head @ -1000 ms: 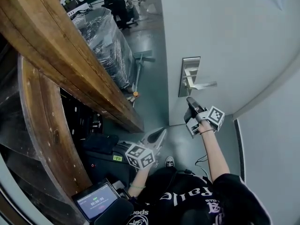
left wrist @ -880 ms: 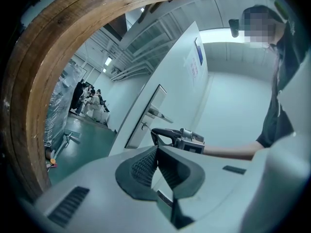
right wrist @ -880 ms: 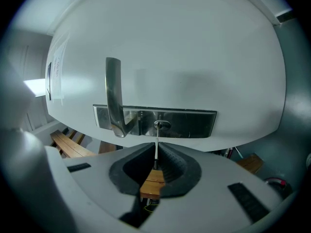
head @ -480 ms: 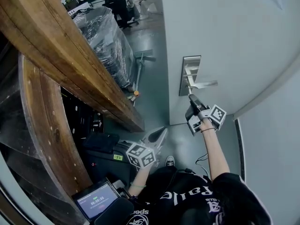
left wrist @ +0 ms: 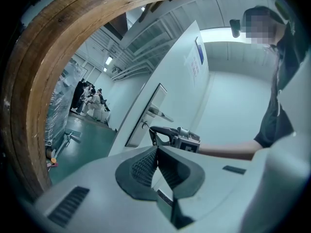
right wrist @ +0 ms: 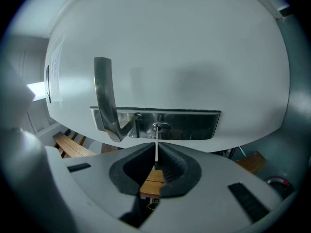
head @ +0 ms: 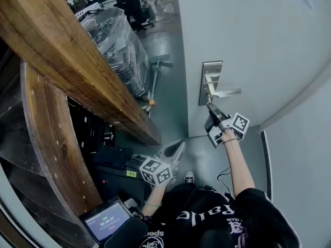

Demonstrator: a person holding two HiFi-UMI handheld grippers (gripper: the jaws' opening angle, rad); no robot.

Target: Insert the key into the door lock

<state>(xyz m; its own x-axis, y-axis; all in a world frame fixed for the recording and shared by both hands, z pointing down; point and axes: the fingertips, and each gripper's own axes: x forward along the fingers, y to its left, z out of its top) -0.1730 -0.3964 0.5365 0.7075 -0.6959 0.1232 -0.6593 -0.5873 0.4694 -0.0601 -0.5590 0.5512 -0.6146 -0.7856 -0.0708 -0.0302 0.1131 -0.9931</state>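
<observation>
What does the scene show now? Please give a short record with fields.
door: white flat door, with a silver metal lock plate and a silver lever handle
right hand-held gripper: shut on a thin silver metal key
key position: tip at the oval keyhole; depth cannot be told
left hand-held gripper: jaws together, empty, held low, apart from the door

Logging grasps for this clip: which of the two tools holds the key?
The right tool, pinching the key with its tip at the lock; the left tool is shut on nothing.
</observation>
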